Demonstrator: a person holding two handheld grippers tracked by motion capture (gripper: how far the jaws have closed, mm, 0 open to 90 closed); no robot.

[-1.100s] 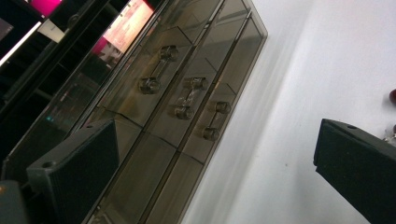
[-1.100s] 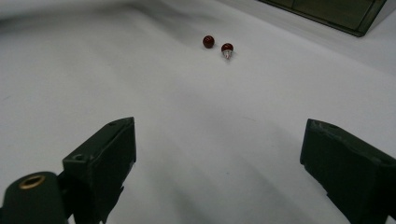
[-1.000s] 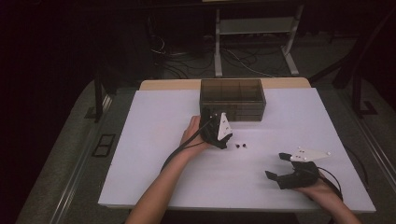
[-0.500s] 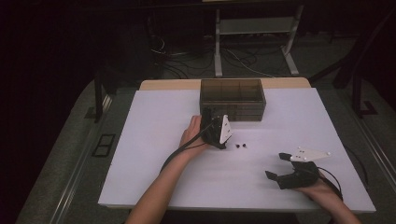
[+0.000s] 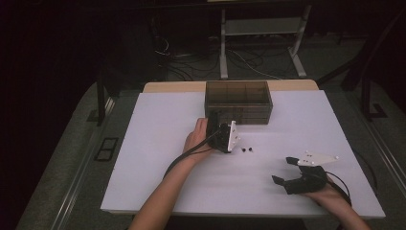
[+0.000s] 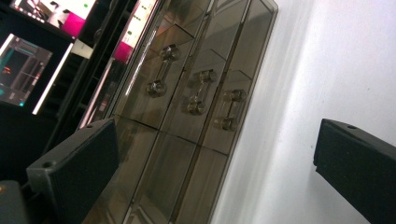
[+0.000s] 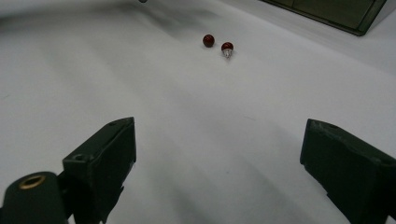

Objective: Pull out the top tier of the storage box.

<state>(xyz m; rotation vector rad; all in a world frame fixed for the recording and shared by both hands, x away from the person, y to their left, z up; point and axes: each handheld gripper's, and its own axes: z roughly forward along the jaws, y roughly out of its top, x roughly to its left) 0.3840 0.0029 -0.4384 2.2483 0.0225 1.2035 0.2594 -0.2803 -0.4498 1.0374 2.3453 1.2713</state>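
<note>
- The room is dark, with the light falling mainly on the table (image 5: 158,143), whose top is white
- A strip of pale wood (image 5: 172,86) shows along the table's far edge
- Grey floor (image 5: 62,158) lies to both sides of the table
- A small dark-framed rectangle (image 5: 106,148) lies on the floor left of the table
- Beyond the table stands a light metal frame (image 5: 261,28) with a shelf and two splayed feet
- Loose cables (image 5: 201,60) trail over the floor near that frame
- Dark posts (image 5: 99,96) stand at the left and right of the table
- In the left gripper view, lit screens (image 6: 28,60) with pink and teal patches glow in the dark
</note>
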